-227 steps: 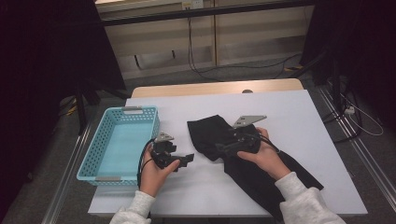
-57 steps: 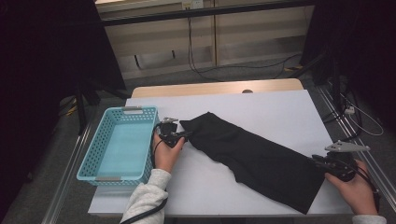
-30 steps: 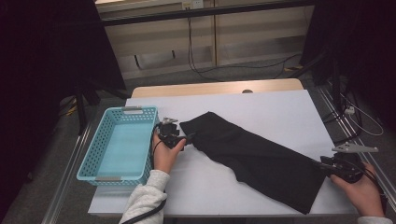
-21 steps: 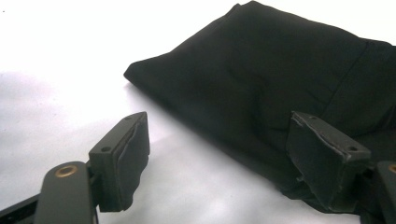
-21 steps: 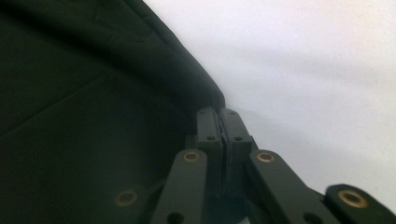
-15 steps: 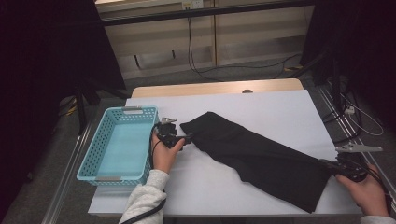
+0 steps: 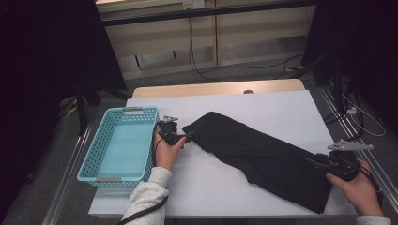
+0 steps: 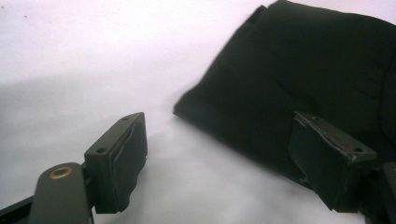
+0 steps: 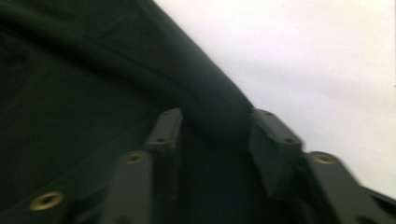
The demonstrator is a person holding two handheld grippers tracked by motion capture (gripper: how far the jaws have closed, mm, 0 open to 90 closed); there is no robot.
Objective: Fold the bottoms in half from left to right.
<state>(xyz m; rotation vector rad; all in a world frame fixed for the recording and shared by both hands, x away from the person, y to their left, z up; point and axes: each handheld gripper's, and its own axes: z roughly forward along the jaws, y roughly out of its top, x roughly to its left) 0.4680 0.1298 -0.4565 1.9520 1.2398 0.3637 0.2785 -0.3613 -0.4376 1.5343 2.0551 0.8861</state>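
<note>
place: lab-style recording bay | evidence: white table [image 7: 234, 187] flanked by metal rails [image 7: 70, 187]; dark curtains [image 7: 47, 56] hung either side of table; cables [image 7: 263, 70] trailed on floor behind table

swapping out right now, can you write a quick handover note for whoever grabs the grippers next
Left gripper: open, at the upper-left end of the black cloth, not gripping; that end lies between its jaws in the left gripper view.
Right gripper: jaws have just been opening, over the cloth's lower-right end, pads apart, apparently let go.
Cloth: stretched out flat, diagonally across the white table.
Blue basket: at the table's left edge, nothing in it.
Done: cloth spread out.
Left: probably fold it and put it in the basket.
</note>
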